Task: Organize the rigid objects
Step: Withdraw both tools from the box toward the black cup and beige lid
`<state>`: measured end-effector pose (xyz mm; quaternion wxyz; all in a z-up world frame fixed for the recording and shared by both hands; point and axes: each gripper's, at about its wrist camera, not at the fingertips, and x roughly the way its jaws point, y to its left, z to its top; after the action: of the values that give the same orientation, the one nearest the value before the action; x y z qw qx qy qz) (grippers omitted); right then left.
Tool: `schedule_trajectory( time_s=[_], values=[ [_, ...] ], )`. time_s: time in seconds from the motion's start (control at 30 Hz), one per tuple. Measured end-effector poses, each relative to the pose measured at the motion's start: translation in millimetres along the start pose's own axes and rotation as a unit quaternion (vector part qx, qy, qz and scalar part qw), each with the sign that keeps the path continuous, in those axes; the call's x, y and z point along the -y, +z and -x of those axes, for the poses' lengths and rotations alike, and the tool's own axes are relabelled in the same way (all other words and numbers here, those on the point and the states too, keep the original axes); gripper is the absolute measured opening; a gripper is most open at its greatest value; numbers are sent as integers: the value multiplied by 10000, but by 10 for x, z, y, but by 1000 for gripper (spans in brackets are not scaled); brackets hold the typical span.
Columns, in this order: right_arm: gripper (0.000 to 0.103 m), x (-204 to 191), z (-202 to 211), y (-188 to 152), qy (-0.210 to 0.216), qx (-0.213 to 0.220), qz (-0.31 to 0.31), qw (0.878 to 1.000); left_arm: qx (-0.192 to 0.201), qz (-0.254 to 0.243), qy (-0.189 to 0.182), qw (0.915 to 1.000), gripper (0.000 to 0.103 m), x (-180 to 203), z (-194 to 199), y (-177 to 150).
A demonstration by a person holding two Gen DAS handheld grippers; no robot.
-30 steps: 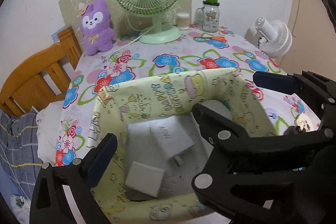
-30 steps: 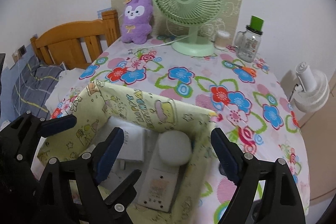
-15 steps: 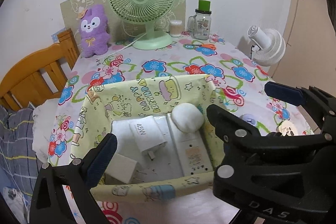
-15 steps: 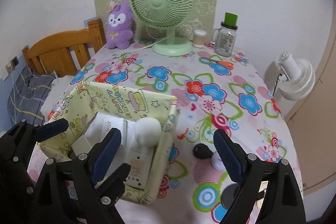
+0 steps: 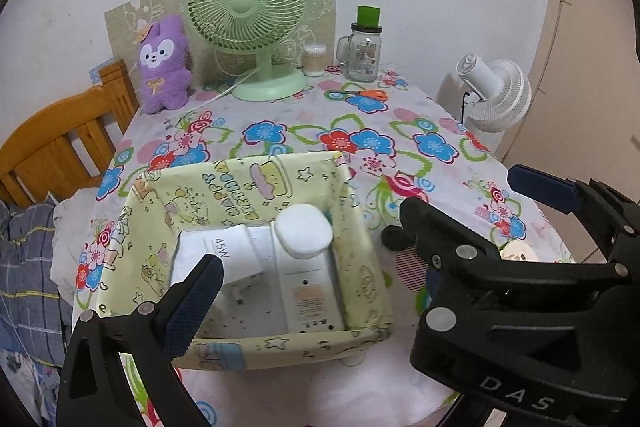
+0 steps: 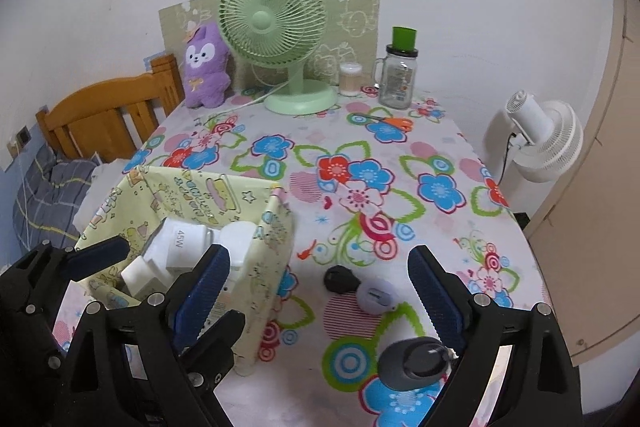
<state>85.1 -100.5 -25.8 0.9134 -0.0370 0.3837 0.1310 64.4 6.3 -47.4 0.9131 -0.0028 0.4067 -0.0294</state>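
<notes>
Right wrist view: right gripper [image 6: 318, 281] spread, empty; its finger hides part of the fabric bin [image 6: 272, 227].

Right hand-held gripper [image 6: 316, 287]: black plastic frame, blue ribbed finger pads, silver screws; white "DAS" lettering.

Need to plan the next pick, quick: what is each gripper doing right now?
Left gripper: open, holding nothing, above the yellow fabric box.
Right gripper: open wide, empty, with small gadgets on the tablecloth between its fingers.
</notes>
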Motion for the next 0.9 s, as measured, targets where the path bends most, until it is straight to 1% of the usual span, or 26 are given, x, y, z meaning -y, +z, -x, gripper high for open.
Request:
schedule_trajectory(
  time_s=[0.37, 0.47, 0.9],
  values=[
    [95, 279, 140, -46, -193, 107, -171, 9996, 117, -147, -33, 9998, 102, 277, 57, 25],
    [95, 342, 172, -64, -261, 134, -199, 9994, 167, -183, 60, 9997, 102, 353, 64, 26],
    [95, 651, 261, -179, -423, 166, -351, 9983, 157, -285, -117, 9994, 102, 678, 29, 1]
  ],
)
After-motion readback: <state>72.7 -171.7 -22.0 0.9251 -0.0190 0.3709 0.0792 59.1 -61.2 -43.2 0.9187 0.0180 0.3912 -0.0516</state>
